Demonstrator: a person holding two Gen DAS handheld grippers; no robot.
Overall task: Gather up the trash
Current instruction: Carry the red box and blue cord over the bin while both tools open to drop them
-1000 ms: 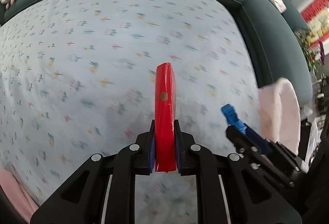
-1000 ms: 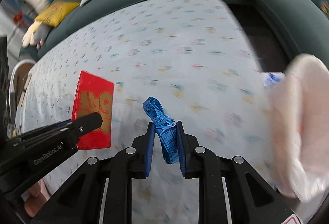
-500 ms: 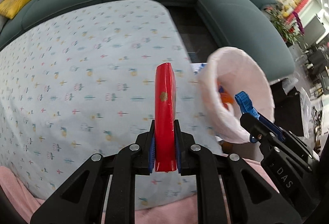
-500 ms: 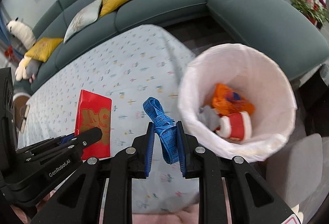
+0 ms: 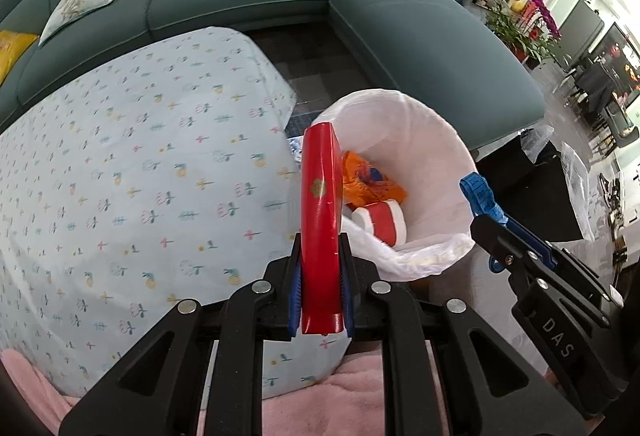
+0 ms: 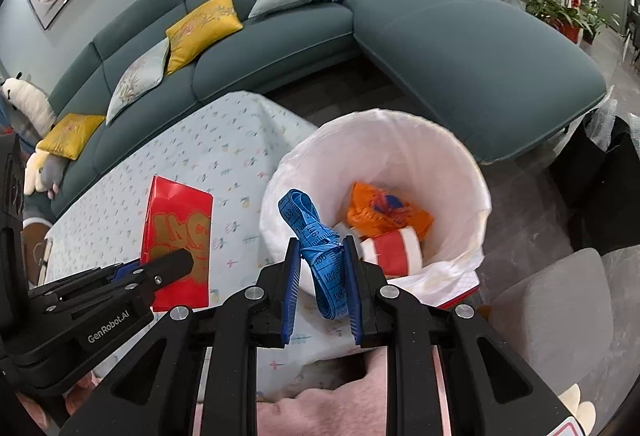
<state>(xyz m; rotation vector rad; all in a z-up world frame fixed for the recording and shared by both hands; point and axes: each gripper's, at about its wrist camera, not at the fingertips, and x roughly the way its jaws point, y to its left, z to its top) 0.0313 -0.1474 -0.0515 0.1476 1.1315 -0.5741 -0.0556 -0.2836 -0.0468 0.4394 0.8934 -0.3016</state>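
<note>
My left gripper (image 5: pixel 320 268) is shut on a flat red packet with gold print (image 5: pixel 320 195), held edge-on and upright above the table corner. The same red packet (image 6: pixel 178 232) shows broadside in the right wrist view, with the left gripper (image 6: pixel 172 268) on its lower edge. My right gripper (image 6: pixel 320 260) is shut on a bunched blue measuring tape (image 6: pixel 316 236). The tape (image 5: pixel 478 193) hangs over the near rim of a white-lined trash bin (image 5: pixel 452 163). In the bin (image 6: pixel 472 171) lie an orange wrapper (image 6: pixel 384 213) and a red and white cup (image 6: pixel 394 250).
A table with a pale flowered cloth (image 5: pixel 140 175) fills the left. A teal corner sofa (image 6: pixel 460 47) with yellow and grey cushions curves behind the bin. Pink fabric (image 5: pixel 352 400) lies below the grippers. A grey seat (image 6: pixel 556 308) stands at the right.
Both grippers have swung right and risen from over the tablecloth to the trash bin, which now lies in full view. The packet and the tape stayed in their grips.
</note>
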